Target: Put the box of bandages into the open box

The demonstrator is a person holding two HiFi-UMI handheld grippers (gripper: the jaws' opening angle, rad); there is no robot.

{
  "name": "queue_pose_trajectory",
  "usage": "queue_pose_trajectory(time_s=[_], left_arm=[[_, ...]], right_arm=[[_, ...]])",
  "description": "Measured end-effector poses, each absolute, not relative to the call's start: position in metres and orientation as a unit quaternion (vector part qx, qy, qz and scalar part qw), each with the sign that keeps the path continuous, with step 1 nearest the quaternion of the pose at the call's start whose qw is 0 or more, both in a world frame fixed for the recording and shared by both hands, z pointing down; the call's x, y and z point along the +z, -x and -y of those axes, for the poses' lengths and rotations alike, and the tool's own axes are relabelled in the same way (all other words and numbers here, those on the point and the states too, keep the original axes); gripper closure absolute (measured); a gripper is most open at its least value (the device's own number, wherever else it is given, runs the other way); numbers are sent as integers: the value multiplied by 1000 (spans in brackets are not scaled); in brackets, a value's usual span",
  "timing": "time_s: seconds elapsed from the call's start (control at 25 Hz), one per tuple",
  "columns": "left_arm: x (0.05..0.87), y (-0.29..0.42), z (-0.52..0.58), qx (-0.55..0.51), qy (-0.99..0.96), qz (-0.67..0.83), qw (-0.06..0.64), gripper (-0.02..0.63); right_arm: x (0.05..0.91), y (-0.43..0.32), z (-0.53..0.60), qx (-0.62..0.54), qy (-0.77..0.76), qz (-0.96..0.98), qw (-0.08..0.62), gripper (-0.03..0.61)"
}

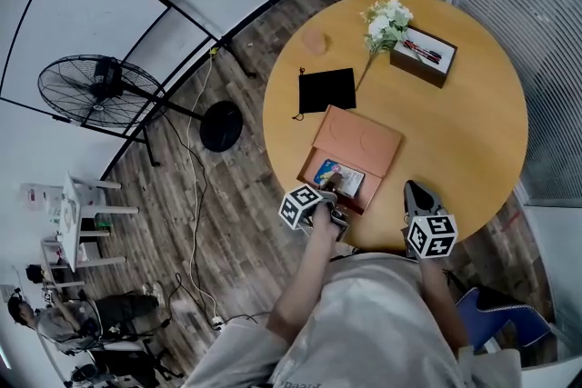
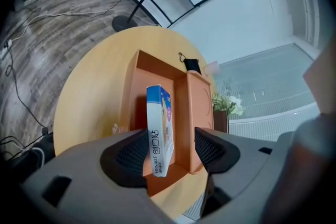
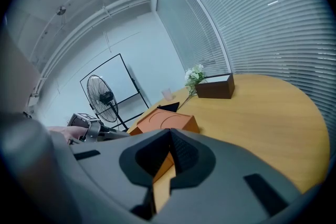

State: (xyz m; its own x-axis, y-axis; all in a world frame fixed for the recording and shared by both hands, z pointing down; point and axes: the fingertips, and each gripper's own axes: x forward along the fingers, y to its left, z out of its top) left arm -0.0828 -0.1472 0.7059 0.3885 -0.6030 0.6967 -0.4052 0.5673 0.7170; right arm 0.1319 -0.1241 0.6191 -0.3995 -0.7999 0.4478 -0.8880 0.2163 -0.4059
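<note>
- Left gripper: the claw is spread wide. The box of bandages sits in the gap but isn't pinched. There's clear daylight between it and the right-hand pad. It sits right up against the left-hand pad, and we can't tell if they actually touch.
- Right gripper: the claw is pressed together, tips meeting. It hangs over the near edge of the table, just right of the open box, without touching it.
- Where the bandages are: already down inside the open box, in the tray half nearest us. The hinged lid lies flat on the far side in the head view.
- How the box looks: small and slim, with a blue band across one end. The narrow white side carries blue characters and "HYNAUT" in small print. The front face has a colourful picture in pinks and purples.
- In the left gripper view the narrow white side faces the camera and the printed face is turned toward the right-hand pad. From the head view the printed face shows from above.
- The open box is orange-brown cardboard and rests on the round wooden table.
</note>
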Motion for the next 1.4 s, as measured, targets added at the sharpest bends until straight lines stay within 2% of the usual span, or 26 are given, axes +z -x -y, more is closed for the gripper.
queue_pose_trajectory(time_s=[0.48,0.76,1.0,1.12,1.4], left_arm=[[696,106,145,-76,-475,553,680,348],[687,119,138,-11,-554,525,646,348],[673,139,122,105,-669,522,519,348],[659,143,118,125,-721,516,444,350],[632,142,105,149,-801,479,327,350]], right_arm=[[620,-113,127,306,-531,786,78,580],[620,-81,117,310,-516,793,92,580],[624,-45,93,319,-507,794,103,580],[628,-33,88,317,-503,797,110,580],[630,4,86,314,-485,807,119,580]])
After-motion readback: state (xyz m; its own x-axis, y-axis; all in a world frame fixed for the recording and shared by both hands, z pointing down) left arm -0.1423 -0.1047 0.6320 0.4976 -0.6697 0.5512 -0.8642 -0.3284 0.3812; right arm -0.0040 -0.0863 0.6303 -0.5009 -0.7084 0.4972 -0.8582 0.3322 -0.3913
